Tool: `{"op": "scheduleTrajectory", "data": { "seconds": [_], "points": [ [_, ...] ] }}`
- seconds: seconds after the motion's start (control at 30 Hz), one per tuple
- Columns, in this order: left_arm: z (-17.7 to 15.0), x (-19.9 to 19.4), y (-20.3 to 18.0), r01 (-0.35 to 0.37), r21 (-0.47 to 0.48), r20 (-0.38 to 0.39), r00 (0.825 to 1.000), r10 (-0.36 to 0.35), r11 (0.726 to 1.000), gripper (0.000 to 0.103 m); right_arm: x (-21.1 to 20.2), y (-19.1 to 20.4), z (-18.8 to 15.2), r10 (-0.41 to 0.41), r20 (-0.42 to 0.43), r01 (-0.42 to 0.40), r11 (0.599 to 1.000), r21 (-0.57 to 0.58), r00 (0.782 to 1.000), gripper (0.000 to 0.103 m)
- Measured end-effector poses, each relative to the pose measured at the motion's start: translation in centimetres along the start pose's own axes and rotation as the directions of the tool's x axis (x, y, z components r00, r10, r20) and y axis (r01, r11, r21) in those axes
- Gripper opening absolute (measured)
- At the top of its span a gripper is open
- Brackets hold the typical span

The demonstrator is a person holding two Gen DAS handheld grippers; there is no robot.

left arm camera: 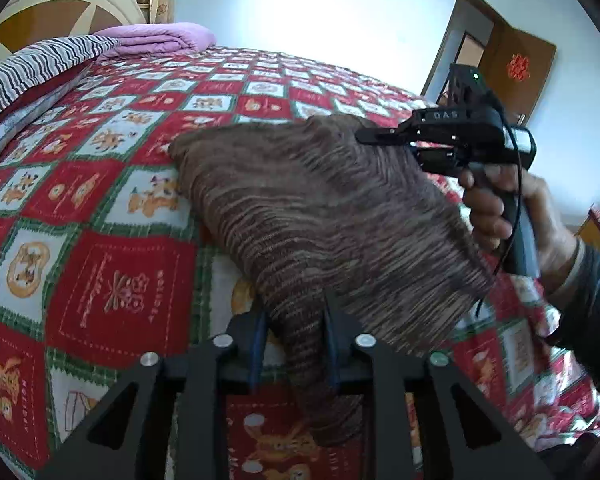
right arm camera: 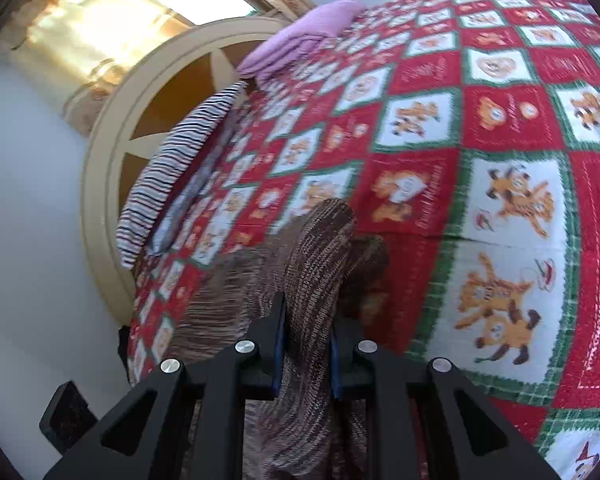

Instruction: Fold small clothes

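A brown striped knit garment hangs stretched between my two grippers above a red, white and green patchwork quilt. The left gripper has one end of the garment between its fingers. A sliver of quilt shows between the left pad and the cloth, so the pads do not press on it. The right gripper, held in a person's hand, clamps the far corner. In the right wrist view the right gripper is shut on a bunched fold of the garment, over the quilt.
A folded purple blanket and a striped pillow lie at the head of the bed, below a round cream headboard. A brown door stands open behind the right hand. Flat quilt stretches around the garment.
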State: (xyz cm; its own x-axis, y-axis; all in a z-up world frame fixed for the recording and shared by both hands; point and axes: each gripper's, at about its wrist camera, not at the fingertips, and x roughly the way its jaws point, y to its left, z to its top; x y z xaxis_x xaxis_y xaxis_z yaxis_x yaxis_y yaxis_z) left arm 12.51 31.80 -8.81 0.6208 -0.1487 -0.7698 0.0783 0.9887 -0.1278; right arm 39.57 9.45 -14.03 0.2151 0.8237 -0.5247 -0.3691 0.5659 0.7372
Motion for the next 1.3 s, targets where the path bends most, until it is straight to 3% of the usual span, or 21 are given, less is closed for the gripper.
{"op": "scheduleTrajectory", "data": {
  "seconds": [0.23,0.4,0.53,0.6,0.63,0.67,0.73,0.87,1.0,1.1,1.13,1.2,1.3],
  "points": [
    [-0.4,0.2,0.3,-0.009,0.003,-0.005,1.000,0.009,1.000,0.031,1.3,-1.5,-0.4,-0.025,-0.016,0.026,0.999,0.022,1.000,0.018],
    [-0.8,0.7,0.4,-0.047,0.022,-0.014,0.999,0.048,0.999,0.041,1.9,-2.7,-0.5,-0.019,-0.023,0.020,0.999,0.044,1.000,0.018],
    [-0.4,-0.9,0.2,-0.066,0.025,0.018,0.998,0.066,0.997,0.043,0.9,-2.2,-0.7,-0.034,0.003,0.034,0.999,0.016,0.999,0.022],
    [0.4,-2.5,0.3,-0.092,0.013,0.082,0.993,0.091,0.996,0.066,-0.8,-1.2,-0.9,-0.074,0.040,0.074,0.997,-0.014,0.997,0.024],
    [0.8,-3.1,0.4,-0.101,0.005,0.114,0.988,0.100,0.995,0.072,-2.3,-0.4,-1.2,-0.078,0.072,0.080,0.996,-0.033,0.994,0.029],
    [1.3,-3.4,0.6,-0.112,-0.004,0.144,0.983,0.112,0.994,0.078,-3.8,0.6,-1.6,-0.053,0.101,0.058,0.997,-0.056,0.994,0.033],
    [2.1,-3.0,0.9,-0.134,-0.013,0.152,0.979,0.134,0.991,0.078,-6.0,2.3,-2.8,0.013,0.122,-0.001,0.995,-0.099,0.992,0.035],
    [3.1,-0.3,2.2,-0.160,-0.039,0.132,0.978,0.164,0.986,0.078,-7.0,4.5,-6.1,0.154,0.053,-0.145,0.979,-0.146,0.987,0.036],
    [2.7,1.3,3.1,-0.206,-0.055,0.112,0.971,0.211,0.977,0.078,-6.2,3.0,-9.4,0.167,-0.016,-0.168,0.980,-0.107,0.986,0.036],
    [2.0,1.7,4.1,-0.181,-0.092,0.088,0.978,0.189,0.979,0.080,-6.1,0.5,-10.7,0.129,-0.017,-0.129,0.991,-0.043,0.992,0.036],
    [2.0,1.8,4.2,-0.176,-0.097,0.085,0.979,0.184,0.980,0.082,-6.0,-0.4,-10.9,0.150,-0.013,-0.150,0.988,-0.016,0.989,0.036],
    [2.0,2.3,4.4,-0.197,-0.106,0.064,0.977,0.204,0.975,0.093,-5.7,-1.4,-10.9,0.191,-0.008,-0.191,0.981,0.019,0.982,0.036],
    [2.0,2.8,5.0,-0.185,-0.141,0.054,0.979,0.195,0.972,0.098,-5.5,-1.9,-10.9,0.210,-0.001,-0.210,0.977,0.022,0.978,0.036]
  ]
}}
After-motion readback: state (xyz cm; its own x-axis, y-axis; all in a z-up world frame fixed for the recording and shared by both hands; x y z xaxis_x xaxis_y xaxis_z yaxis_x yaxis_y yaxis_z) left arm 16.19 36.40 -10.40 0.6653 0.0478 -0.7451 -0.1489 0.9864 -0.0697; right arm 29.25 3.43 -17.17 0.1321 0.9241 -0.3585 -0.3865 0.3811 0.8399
